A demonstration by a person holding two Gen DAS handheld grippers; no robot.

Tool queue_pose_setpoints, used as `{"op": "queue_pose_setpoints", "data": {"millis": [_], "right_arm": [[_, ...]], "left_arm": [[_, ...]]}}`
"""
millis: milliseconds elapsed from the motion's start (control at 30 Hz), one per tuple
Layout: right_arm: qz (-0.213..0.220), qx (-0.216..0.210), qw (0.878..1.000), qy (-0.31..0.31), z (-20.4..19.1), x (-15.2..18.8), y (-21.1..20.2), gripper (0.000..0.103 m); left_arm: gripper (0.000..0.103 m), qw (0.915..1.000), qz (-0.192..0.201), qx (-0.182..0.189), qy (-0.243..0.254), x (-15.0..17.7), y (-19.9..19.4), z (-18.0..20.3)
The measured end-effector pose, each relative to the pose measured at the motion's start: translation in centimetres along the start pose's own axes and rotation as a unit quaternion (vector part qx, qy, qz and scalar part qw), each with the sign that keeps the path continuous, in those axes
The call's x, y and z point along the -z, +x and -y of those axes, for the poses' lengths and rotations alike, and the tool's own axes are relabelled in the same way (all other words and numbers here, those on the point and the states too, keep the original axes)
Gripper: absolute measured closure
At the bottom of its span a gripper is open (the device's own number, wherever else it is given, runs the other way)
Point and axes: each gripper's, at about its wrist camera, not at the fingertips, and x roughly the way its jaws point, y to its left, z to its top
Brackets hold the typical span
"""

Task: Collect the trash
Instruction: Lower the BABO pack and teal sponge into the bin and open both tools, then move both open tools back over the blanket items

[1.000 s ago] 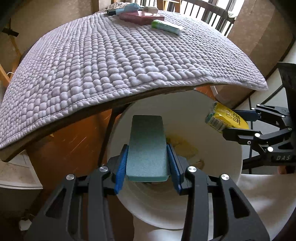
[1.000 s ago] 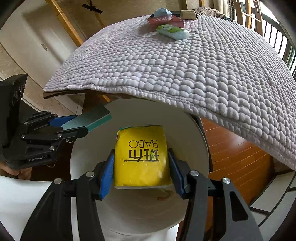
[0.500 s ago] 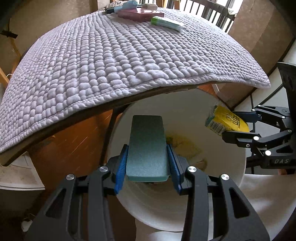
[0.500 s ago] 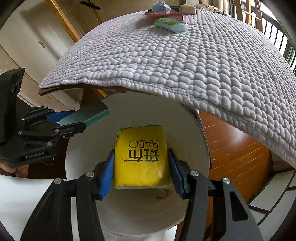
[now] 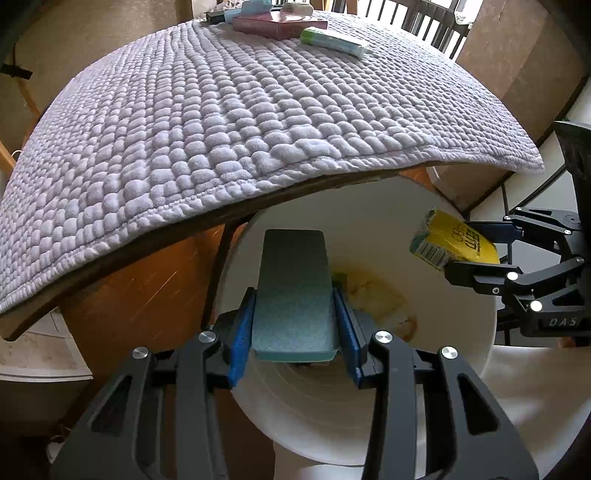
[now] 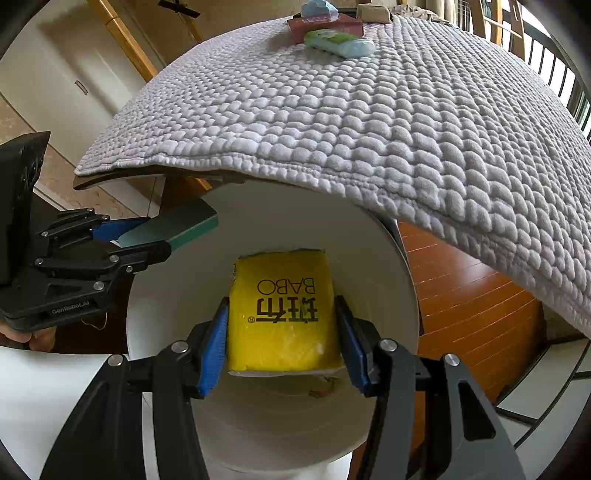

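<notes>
Here both pieces of trash hang over the mouth of the white bin [image 5: 461, 369], which stands on the floor beside the tabletop [image 5: 258, 122] with its quilted grey cover. The left claw [image 5: 295, 325] is pinched on a green sponge block [image 5: 293, 291], its blue pads pressing the two long sides near the block's lower end. The block looks light and springy; it should give a little under the pads and not slip, and the side-on hold near one end seems enough for something this light. I judge it will fall flat and harmlessly once let go.

The right claw [image 6: 282, 339] is pinched on a yellow tissue pack [image 6: 282, 314], pads against its two side edges, printed face toward the camera. The pack looks soft, light and wrapped in slick film, so a squeeze across the narrow width is the sensible hold; too light a grip could let the film slide. In the left view the same pack [image 5: 452, 243] sits above the bin's far rim, tilted.

Some yellowish scraps [image 5: 373, 291] already lie in the bottom of the bin. On the far part of the tabletop a pink box [image 6: 325, 24] and a pale green packet [image 6: 340, 42] remain, well apart from both claws.
</notes>
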Motion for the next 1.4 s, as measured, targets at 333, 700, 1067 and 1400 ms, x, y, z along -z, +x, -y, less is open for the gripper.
{"op": "queue_pose_setpoints", "data": {"millis": [333,700,1067,1400], "right_arm": [[-0.005,-0.003,1.0,0.002,1.2,-0.6,0.8,0.05],[-0.008,-0.001,1.0,0.005,0.9,-0.8,1.1,0.049],[0.031,-0.003,0.999,0.011,1.7,-1.6,-1.6,0.025],[0.143,0.036,0.989,-0.015,1.4,-5.5,-7.8,0.015]], "left_arm": [[0.06,1.0,-0.003,0.001,0.004,-2.1,2.7,-0.4],[0.06,0.9999,-0.008,0.008,0.008,-2.9,5.0,-1.4],[0.032,0.9997,0.001,0.023,-0.006,-3.8,5.2,-3.1],[0.005,0.9919,0.119,0.041,0.02,-7.9,-1.8,-4.7]]}}
